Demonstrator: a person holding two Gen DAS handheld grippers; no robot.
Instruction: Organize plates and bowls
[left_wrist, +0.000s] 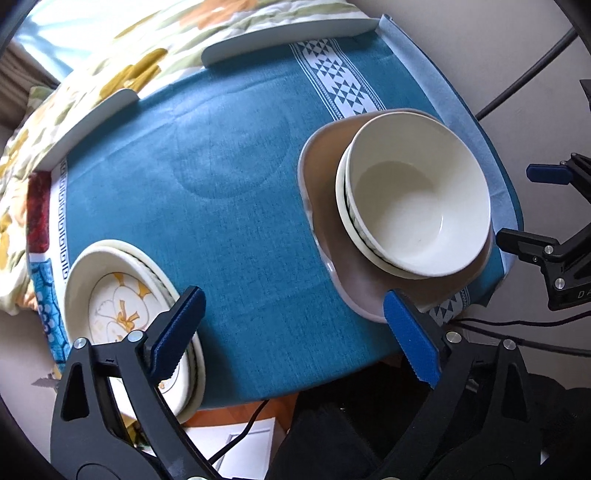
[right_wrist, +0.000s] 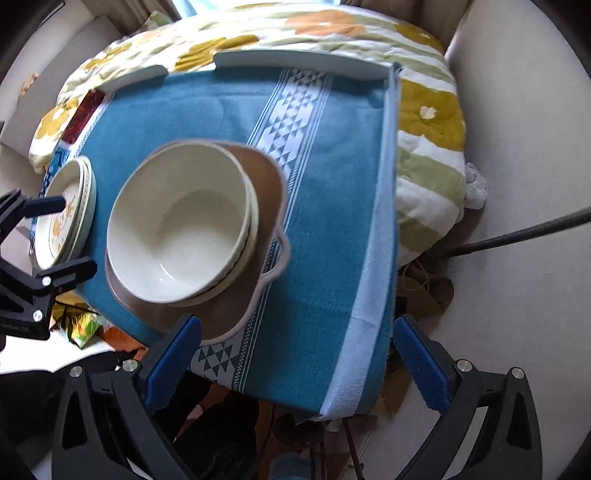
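1. Bowls (left_wrist: 417, 206), two nested, white, sitting on brown plate (left_wrist: 325, 221) with wavy pale rim, on teal tablecloth (left_wrist: 229, 206). Ahead of left gripper (left_wrist: 295, 336), toward its right finger; not between the pads.
2. From right wrist view: same bowls (right_wrist: 177, 221) on brown plate (right_wrist: 266, 184), ahead and left of right gripper (right_wrist: 299, 365). Near edge of plate just beside its left pad, contact not clear.
3. Flowered plates (left_wrist: 122, 306), stacked, cream with yellow-orange motif, at near-left edge of cloth. Left pad of left gripper overlapping them in view; touching or above, cannot tell. In right wrist view, same stack (right_wrist: 70, 210) left of bowls, well apart from right gripper.
4. Left gripper: spread wide, nothing held, only cloth between blue pads. Pointing down at table.
5. Right gripper: spread wide, nothing held, cloth and pale-blue border strip (right_wrist: 373, 258) between pads. Pointing down.
6. Each gripper visible in other's view: right one at right edge of left view (left_wrist: 532, 206), left one at left edge of right view (right_wrist: 66, 236), over flowered plates, fingers apart.
7. Top bowl plain white inside, empty; lower bowl showing dark patterned band under rim.
8. Cloth: teal, white geometric band (left_wrist: 340, 81) running beside brown plate.
9. Floral quilt (right_wrist: 428, 110) beyond and right of table.
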